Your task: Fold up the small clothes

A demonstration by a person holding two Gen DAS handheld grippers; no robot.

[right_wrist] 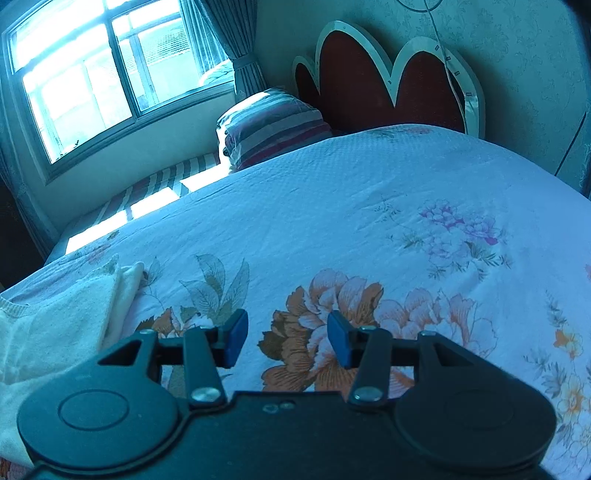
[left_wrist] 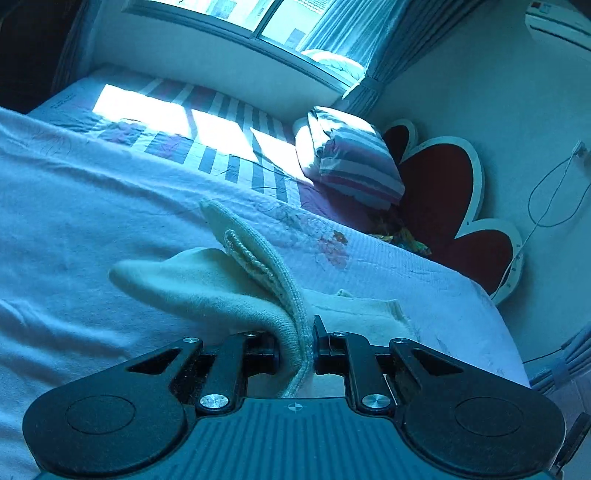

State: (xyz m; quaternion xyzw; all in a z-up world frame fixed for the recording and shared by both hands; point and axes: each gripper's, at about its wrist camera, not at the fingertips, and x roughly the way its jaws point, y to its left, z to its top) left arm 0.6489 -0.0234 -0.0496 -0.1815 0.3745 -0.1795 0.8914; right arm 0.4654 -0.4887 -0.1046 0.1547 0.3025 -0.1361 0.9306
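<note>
**Fold under way: left side lifted, right side idle**

Left wrist view: the left hand-held gripper point(left_wrist: 295, 350) is clenched on a cream knit garment point(left_wrist: 207, 284), its ribbed edge pinched between the 2 fingers. The cloth rises from the bed point(left_wrist: 92, 192) in a loose arch, so this part is lifted off the floral bedspread rather than lying flat. A further flat portion of the same cream cloth lies on the bedspread just right of the fingers. Beyond are a striped folded quilt point(left_wrist: 354, 162), a red headboard point(left_wrist: 439, 192) and a window point(left_wrist: 236, 14).

Right wrist view: the right hand-held gripper point(right_wrist: 287, 338) is released, its blue pads point(right_wrist: 236, 339) apart with nothing between them, poised above the printed flowers. The cream garment sits at the lower left, beside the gripper and clear of its pads, one edge already doubled over.

Judging by this, the fold is partway: 1 edge is raised, seemingly to be carried across, but no neat, compact shape shows yet. Laying the lifted part down and smoothing it remain, probably with more folds after.
</note>
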